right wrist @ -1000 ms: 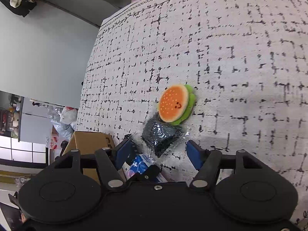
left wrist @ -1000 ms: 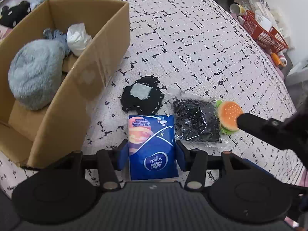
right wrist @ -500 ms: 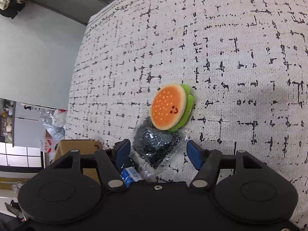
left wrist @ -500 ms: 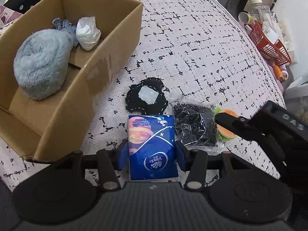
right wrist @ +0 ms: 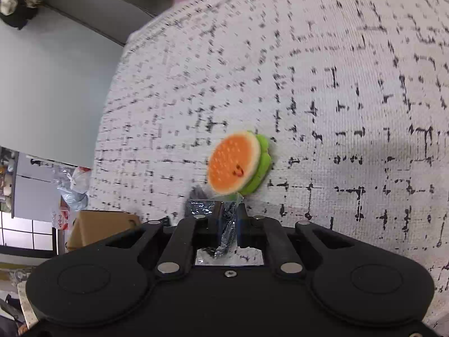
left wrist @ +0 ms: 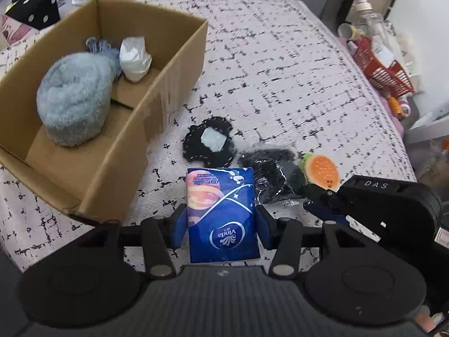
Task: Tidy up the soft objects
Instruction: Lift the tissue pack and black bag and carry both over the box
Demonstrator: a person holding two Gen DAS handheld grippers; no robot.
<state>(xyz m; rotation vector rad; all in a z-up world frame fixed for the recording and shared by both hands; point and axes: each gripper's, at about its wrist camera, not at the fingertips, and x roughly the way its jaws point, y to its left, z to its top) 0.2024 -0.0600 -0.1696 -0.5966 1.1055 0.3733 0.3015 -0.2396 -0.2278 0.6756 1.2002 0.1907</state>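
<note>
The left gripper [left wrist: 221,219] is holding the blue tissue pack [left wrist: 221,213] over the bed [left wrist: 280,70]. The right gripper [right wrist: 228,216] is closing on the shiny black bag [left wrist: 269,174] beside the burger toy [right wrist: 238,165]. Next, both probably need lifting into the cardboard box [left wrist: 157,106].

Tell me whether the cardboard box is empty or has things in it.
Not empty. The open cardboard box holds a fluffy blue-grey bundle and a crumpled white bag; much of its floor is bare.

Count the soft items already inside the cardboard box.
3: a fluffy blue bundle at the left, a blue yarn-like piece behind it, a white crumpled bag beside that. More may be hidden underneath.
</note>
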